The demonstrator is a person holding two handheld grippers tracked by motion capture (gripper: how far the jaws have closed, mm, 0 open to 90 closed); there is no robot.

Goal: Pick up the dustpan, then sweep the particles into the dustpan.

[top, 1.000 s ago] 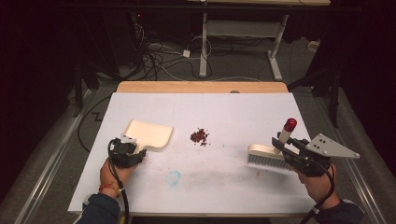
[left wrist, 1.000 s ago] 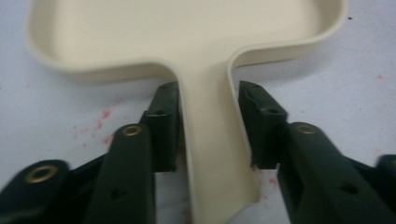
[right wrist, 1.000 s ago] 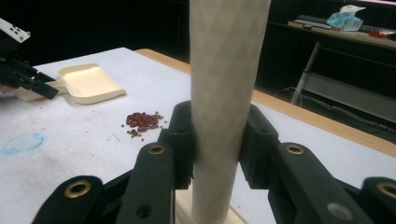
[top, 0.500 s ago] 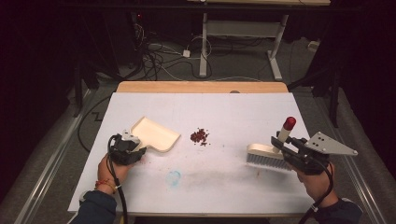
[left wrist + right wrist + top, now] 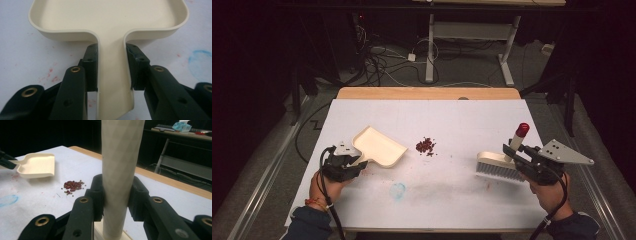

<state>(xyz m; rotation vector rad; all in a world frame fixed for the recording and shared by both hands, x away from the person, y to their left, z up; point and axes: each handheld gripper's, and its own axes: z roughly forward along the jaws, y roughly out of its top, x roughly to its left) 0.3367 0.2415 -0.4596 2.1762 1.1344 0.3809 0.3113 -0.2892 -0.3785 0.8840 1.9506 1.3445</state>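
Dustpan (image 5: pixel 379 148): we hold this cream plastic pan by its flat handle at the left of the table, its open mouth turned toward the table's middle; the pan looks tilted, handle end raised, though we cannot tell whether its front edge touches the sheet.
Left gripper (image 5: pixel 111 67): our jaws are clamped on the dustpan's handle, one black pad against each side edge, just behind the spot where the handle widens into the tray.
Brush (image 5: pixel 499 165): we hold this hand brush at the right of the table, its white bristles down on the surface, and its cream handle rising to a red tip.
Right gripper (image 5: pixel 116 195): our jaws are closed around the brush's round handle, which stands upright between the pads.
Red beans (image 5: pixel 426 146): we see a small heap of dark red beans near the table's middle, lying between dustpan and brush, apart from both, nearer the pan's mouth.
Table (image 5: pixel 452 115): we work on a white sheet bearing a pale blue smudge (image 5: pixel 398 190) and faint reddish marks near our side.
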